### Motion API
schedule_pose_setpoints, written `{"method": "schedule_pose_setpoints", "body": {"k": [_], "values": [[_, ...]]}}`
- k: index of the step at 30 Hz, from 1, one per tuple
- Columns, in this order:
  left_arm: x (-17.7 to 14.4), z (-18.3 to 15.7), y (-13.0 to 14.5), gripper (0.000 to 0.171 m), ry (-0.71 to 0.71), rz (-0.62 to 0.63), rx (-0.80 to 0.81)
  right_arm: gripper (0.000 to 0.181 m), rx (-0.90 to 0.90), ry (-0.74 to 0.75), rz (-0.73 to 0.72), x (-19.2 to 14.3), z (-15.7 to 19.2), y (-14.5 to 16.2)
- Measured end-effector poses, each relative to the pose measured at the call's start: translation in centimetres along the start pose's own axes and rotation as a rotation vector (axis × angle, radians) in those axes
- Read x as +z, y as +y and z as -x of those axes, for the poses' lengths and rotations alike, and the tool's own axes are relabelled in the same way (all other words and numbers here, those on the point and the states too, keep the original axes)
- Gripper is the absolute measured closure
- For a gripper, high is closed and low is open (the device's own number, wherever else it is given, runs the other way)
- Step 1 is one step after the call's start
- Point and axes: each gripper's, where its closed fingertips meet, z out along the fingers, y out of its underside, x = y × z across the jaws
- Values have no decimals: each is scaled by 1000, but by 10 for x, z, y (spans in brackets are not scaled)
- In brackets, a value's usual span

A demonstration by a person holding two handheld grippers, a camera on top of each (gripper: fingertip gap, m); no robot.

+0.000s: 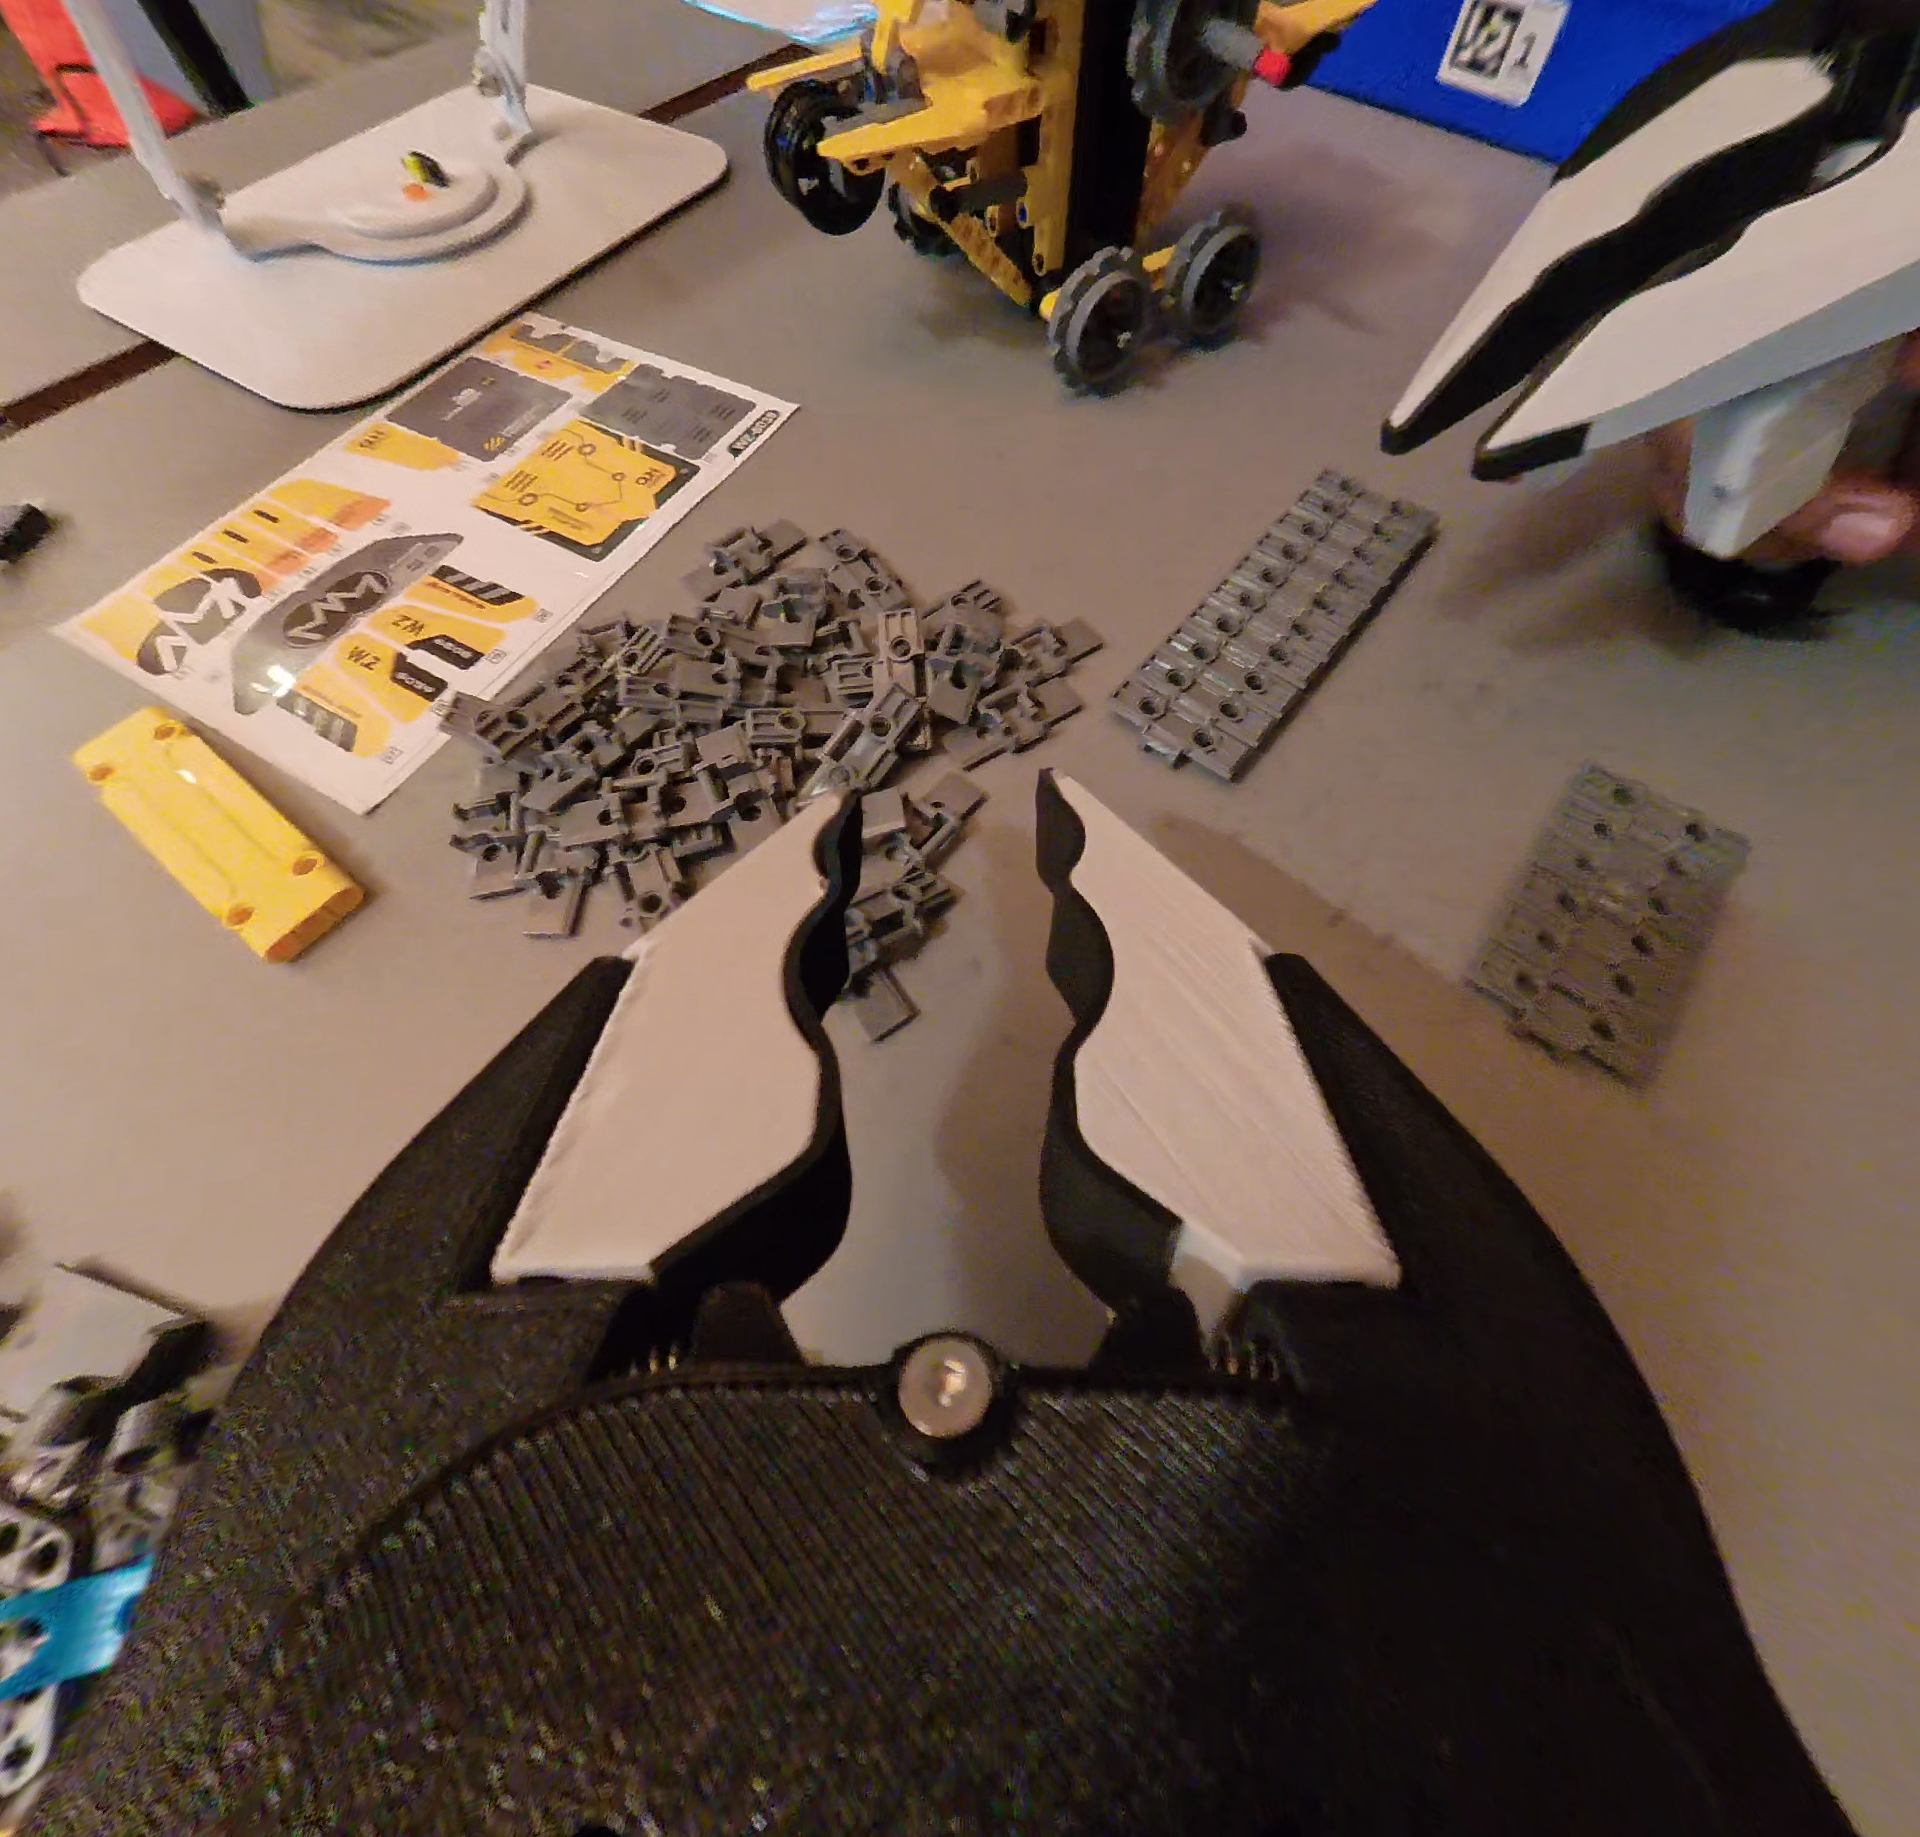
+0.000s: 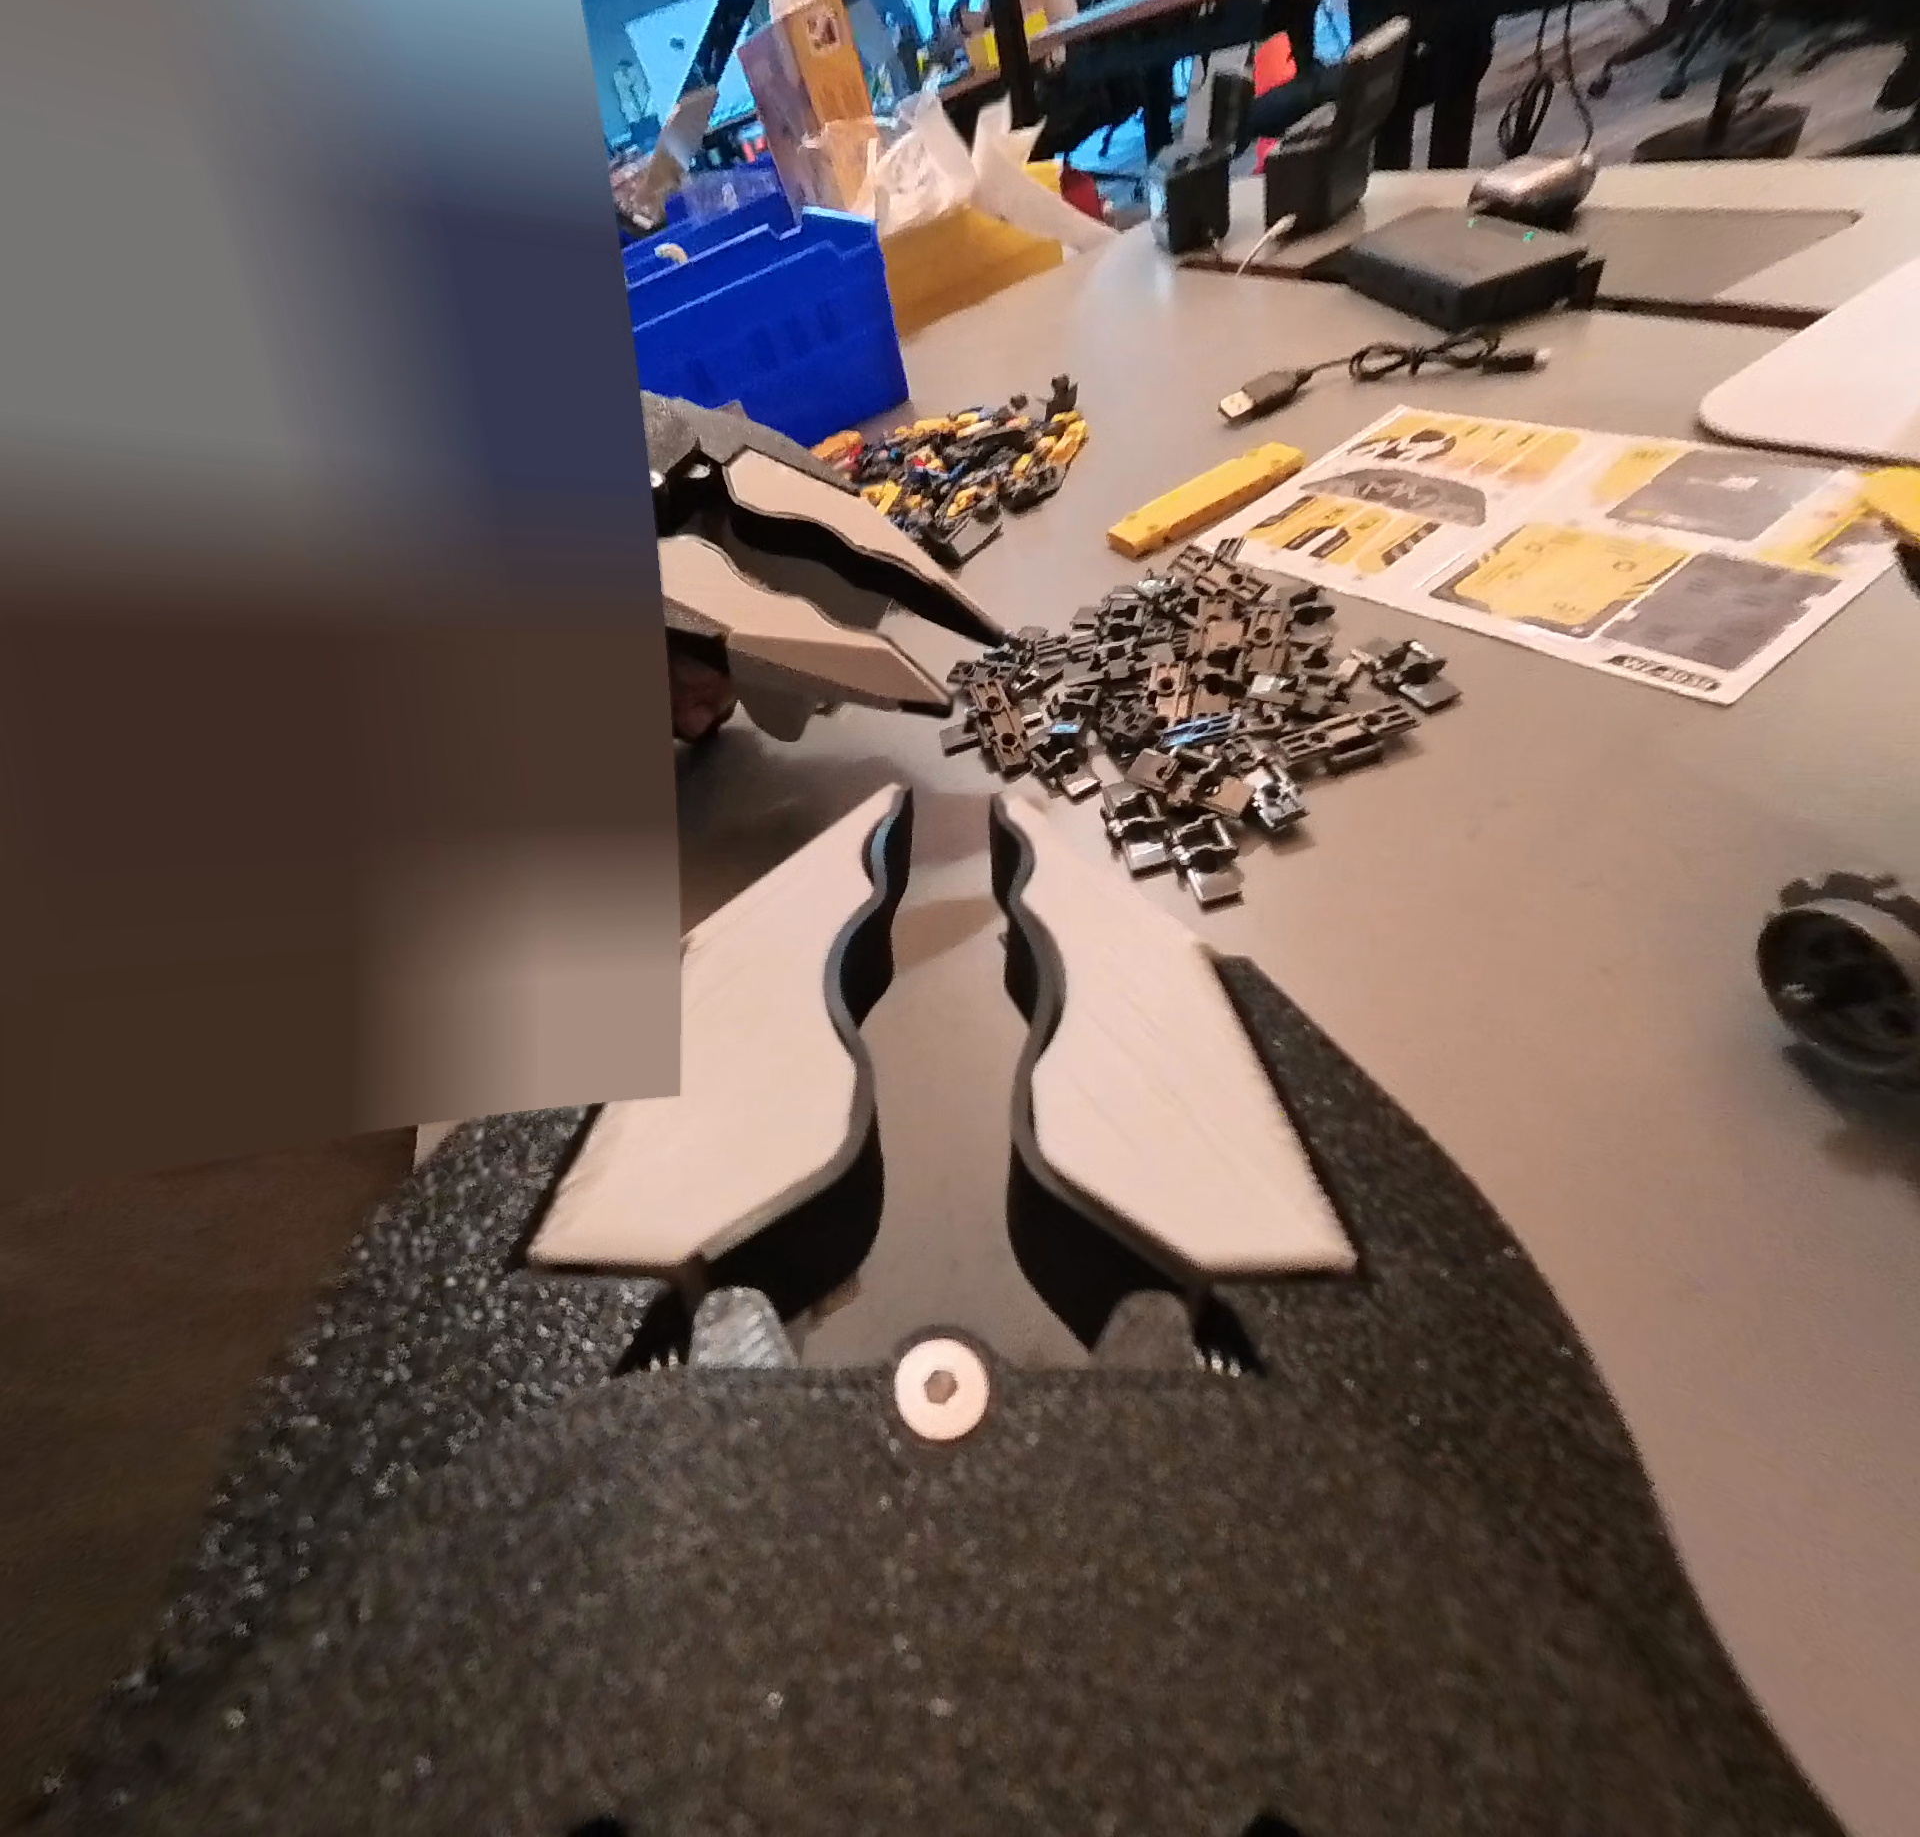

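table [image 1: 1039,457]: we've got a flat matte grey top, everything sits on it
model [image 1: 1039,114]: chunky yellow-and-black brick vehicle with knobbly wheels, far side
sticker sheet [image 1: 416,561]: glossy, yellow and grey, left of the pile
pile of grey links [image 1: 748,707]: small ribbed plastic clips heaped right at our left gripper's tips
left gripper [image 1: 945,790]: jaws parted wide, nothing held, left fingertip over the pile's edge
track strip [image 1: 1278,624]: joined links, flat, right of the pile
right gripper [image 2: 951,811]: narrow gap, empty, just short of the pile

- Bare table [image 1: 1351,904] lies open between the left gripper [image 1: 945,790] and two assembled grey track strips [image 1: 1278,624].
- The loose grey link pile [image 1: 769,707] crowds its left fingertip.
- A yellow model vehicle [image 1: 1039,125] blocks the far side.
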Motion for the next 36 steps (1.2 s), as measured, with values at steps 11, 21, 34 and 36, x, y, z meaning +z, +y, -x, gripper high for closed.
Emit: {"method": "schedule_pose_setpoints", "body": {"k": [11, 21, 34, 36], "values": [[-9, -14, -10, 138, 24, -56, 22, 151, 61, 158, 11, -16, -21, 9], [-6, -7, -6, 138, 10, -41, -3, 169, -27, 190, 46, -18, -15, 14], [2, 9, 10, 146, -85, 55, -6, 177, -18, 266, 68, -18, -26, 17], [3, 13, 17, 148, -128, 96, 29, 173, -19, 264, 69, -18, -26, 17]]}}
